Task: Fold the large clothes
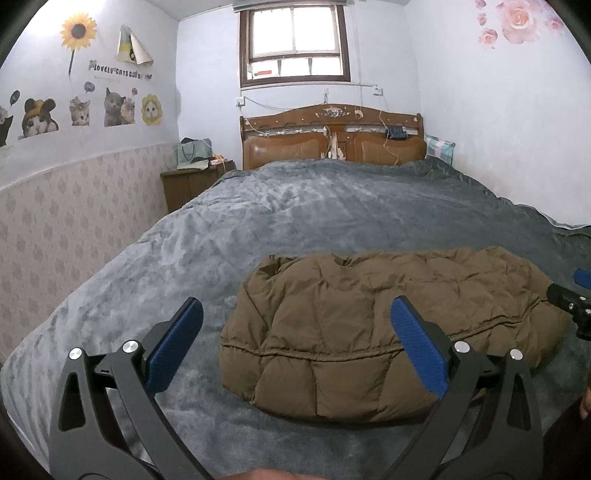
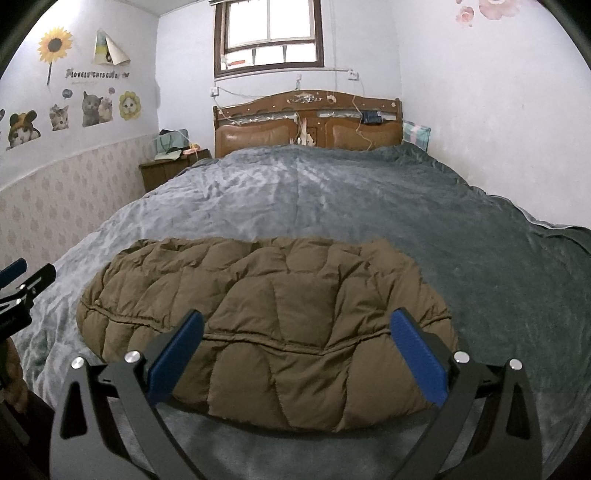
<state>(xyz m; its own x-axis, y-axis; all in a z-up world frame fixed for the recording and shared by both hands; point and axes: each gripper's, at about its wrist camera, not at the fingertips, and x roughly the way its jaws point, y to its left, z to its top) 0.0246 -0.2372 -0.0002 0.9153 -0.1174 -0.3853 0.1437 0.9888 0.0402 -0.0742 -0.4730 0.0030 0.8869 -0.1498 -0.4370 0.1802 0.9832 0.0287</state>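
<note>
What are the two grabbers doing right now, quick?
Left gripper: open, holding nothing, above the near edge of the brown puffer jacket.
Right gripper: open, holding nothing, over the jacket too.

The puffy coat [image 1: 369,332] is brown with stitched squares. The blanket [image 1: 295,206] is grey. Both grippers have blue pads [image 2: 177,354] on black arms. The headboard [image 1: 332,136] is brown. A yellow sunflower sticker [image 1: 78,33] is on the wall.

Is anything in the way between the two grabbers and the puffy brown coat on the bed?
No. Both the left gripper and right gripper face the folded brown quilted jacket with only grey blanket nearby.
</note>
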